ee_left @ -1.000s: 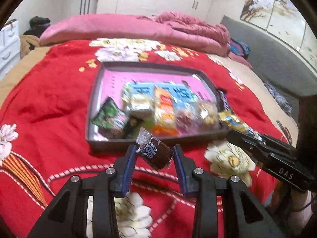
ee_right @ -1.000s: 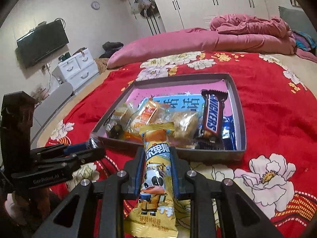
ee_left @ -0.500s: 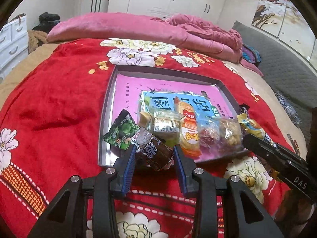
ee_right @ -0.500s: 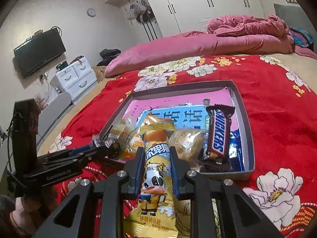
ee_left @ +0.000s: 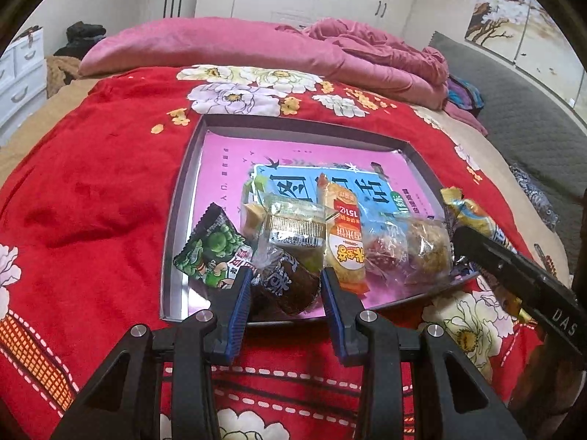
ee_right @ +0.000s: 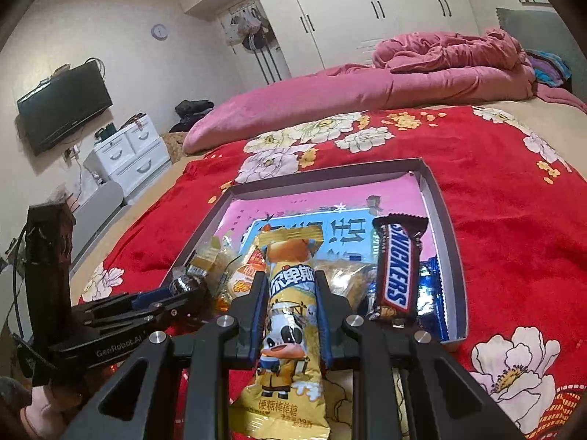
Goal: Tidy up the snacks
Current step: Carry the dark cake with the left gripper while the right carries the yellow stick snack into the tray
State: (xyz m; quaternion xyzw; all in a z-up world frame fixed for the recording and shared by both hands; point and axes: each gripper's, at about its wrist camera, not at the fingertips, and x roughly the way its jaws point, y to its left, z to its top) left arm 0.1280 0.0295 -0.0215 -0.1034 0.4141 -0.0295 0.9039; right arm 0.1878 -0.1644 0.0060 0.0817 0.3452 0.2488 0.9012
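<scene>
I'm working over a red bed (ee_left: pixel 91 190) w/ the tray (ee_left: pixel 183 201) lying just ahead of both claws. The tray's near row is already packed: green pack (ee_left: pixel 211 253), Snickers (ee_right: pixel 398 264) at the right end. My right claw (ee_right: pixel 291 293) is clamping the yellow lolly pack (ee_right: pixel 290 315), long axis pointing straight at the tray, tip over the near rim. My left claw (ee_left: pixel 286 286) is gripping the brown cake (ee_left: pixel 286 282), hanging over the tray's near-left edge beside the green pack. Both are tilting down; left looks nearer a free spot.
</scene>
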